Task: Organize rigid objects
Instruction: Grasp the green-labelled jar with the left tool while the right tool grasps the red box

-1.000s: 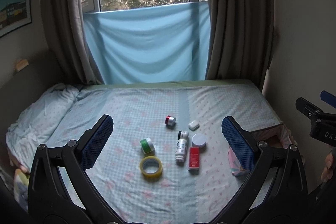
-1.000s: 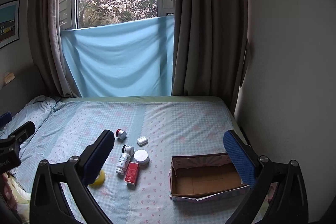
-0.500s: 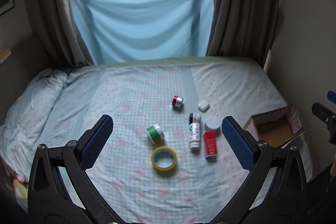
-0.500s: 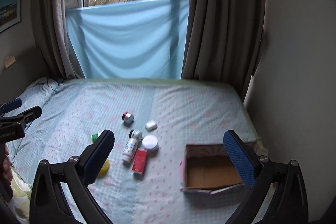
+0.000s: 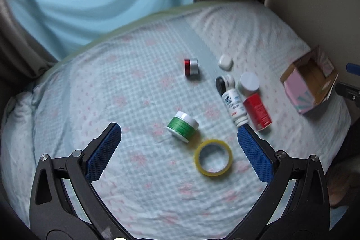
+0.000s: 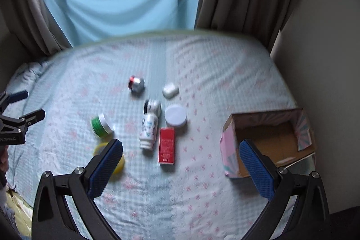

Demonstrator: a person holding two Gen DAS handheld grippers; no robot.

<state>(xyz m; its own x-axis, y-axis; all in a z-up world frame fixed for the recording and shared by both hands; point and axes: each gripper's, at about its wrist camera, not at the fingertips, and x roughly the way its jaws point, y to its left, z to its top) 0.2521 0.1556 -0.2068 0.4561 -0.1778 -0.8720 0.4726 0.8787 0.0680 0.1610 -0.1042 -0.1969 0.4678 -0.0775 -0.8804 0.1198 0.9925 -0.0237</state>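
Jar (image 5: 182, 126) with green label lies tipped on the bed (image 5: 126, 91), between both spread grippers.
Left gripper (image 5: 179, 136) hovers nearest, fingers wide and empty; right gripper (image 6: 180, 154) also gapes, nearer the box (image 6: 270, 141).

Both grippers (image 5: 180, 136) (image 6: 181, 150) lower, nearer the bed (image 5: 135, 87).

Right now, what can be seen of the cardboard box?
The cardboard box sits open-topped on the bed's right side, plain brown inside, pink and pale patterned outside, with one flap folded outward. Nothing shows inside it. It stands apart from the red carton and the other items; no tongs touch it.
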